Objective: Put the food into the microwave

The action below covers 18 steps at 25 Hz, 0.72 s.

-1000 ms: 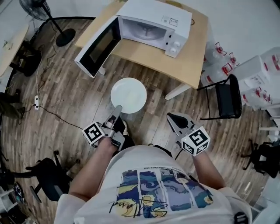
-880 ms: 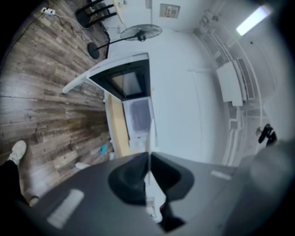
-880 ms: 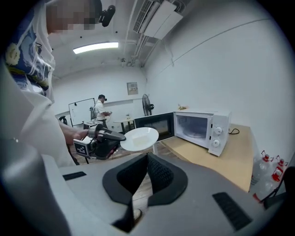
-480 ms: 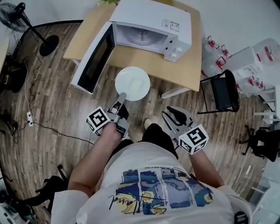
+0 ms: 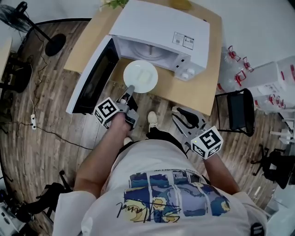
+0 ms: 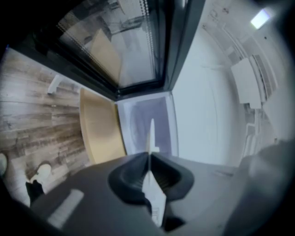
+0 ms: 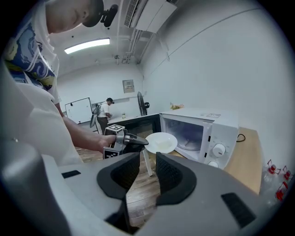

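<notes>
A white plate (image 5: pixel 140 76) with a pale piece of food (image 5: pixel 147 77) hangs level just in front of the open white microwave (image 5: pixel 161 32), over the table's near edge. My left gripper (image 5: pixel 128 91) is shut on the plate's near rim. In the left gripper view the plate (image 6: pixel 150 138) shows edge-on between the closed jaws, with the microwave's cavity (image 6: pixel 147 122) straight ahead. The microwave's door (image 5: pixel 90 78) swings out to the left. My right gripper (image 5: pixel 180 115) is open and holds nothing, lower right of the plate. From the right gripper view the plate (image 7: pixel 161 142) sits beside the microwave (image 7: pixel 203 131) opening.
The microwave stands on a wooden table (image 5: pixel 203 87). A black chair (image 5: pixel 239 108) and water bottles (image 5: pixel 233 60) are at the right. A fan (image 5: pixel 27 14) and a floor cable (image 5: pixel 50 126) lie to the left. A person (image 7: pixel 107 109) stands far off in the room.
Both grippers have moved toward the microwave. The plate, held throughout, has gone from over the floor to the mouth of the microwave. The right gripper stays open.
</notes>
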Motion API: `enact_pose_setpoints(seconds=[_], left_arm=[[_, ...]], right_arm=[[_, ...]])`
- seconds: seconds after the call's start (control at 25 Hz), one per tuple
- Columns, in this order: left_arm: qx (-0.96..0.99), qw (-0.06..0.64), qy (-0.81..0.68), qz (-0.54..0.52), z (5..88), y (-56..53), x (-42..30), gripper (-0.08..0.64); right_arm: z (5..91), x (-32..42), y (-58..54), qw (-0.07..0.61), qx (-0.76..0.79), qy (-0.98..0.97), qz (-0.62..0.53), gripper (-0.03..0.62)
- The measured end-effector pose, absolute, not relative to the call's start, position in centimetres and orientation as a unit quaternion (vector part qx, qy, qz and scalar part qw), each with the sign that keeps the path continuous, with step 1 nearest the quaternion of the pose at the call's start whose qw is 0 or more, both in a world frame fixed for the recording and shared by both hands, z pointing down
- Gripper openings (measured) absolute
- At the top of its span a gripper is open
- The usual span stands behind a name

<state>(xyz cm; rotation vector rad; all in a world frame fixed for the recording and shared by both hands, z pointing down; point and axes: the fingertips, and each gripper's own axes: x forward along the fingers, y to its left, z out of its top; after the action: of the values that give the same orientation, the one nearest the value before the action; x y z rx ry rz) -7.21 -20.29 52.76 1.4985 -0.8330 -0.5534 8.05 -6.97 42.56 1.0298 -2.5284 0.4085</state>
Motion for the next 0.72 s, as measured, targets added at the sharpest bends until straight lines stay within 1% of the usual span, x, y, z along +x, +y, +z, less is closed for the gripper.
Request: enact_pose_setpoints(seconds=[0.28,0.72], left_arm=[[0.633,0.615,-0.402,-0.243,55.4,-27.9,-4.8,0.025],[0.600,0.617,-0.444,-0.251,59.0,-36.0,-2.9,0.028]], right_arm=[[42.5,12.2,-12.7,0.196,0.336,-0.908,0.154,0.083],[42.9,17.1,-17.0,0.208,0.333,-0.905,0.163,0.077]])
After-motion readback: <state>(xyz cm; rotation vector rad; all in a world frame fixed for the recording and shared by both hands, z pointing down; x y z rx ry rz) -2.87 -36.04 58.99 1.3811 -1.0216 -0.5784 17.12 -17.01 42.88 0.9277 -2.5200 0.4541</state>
